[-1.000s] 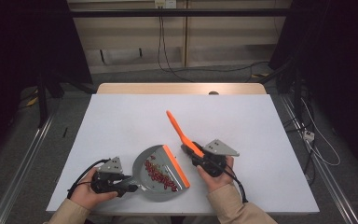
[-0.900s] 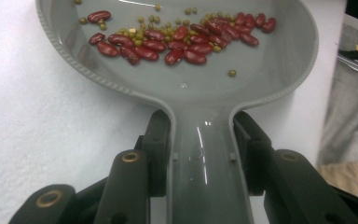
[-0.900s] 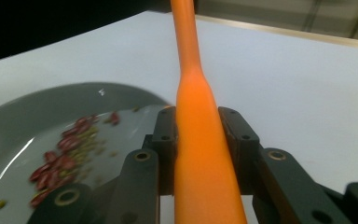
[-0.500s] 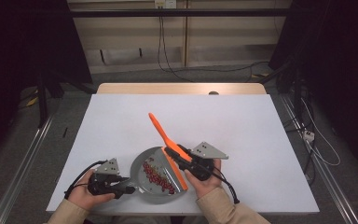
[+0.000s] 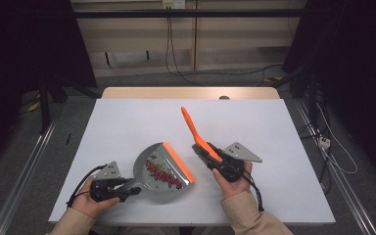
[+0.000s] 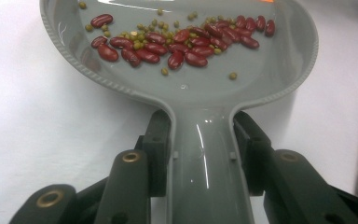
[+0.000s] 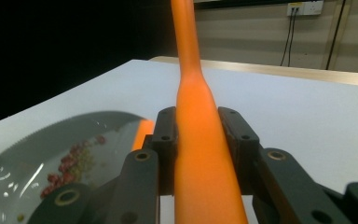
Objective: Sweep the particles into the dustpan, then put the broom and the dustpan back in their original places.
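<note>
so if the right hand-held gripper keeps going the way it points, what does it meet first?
Probably nothing: the right hand-held gripper, shut on the orange brush handle, points up and away over bare white table. The dustpan lies off to its side.

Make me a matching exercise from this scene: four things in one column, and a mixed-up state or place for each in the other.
Things:
1. grey plastic dustpan
2. orange plastic brush handle
3. red kidney beans
4. white tabletop

States or places:
A. lying inside the pan
B. clamped in the right hand-held gripper, pointing up and away
C. held by its handle in the left hand-held gripper
D. under everything, bare at the far side

Pairs: 1-C, 2-B, 3-A, 4-D
</note>
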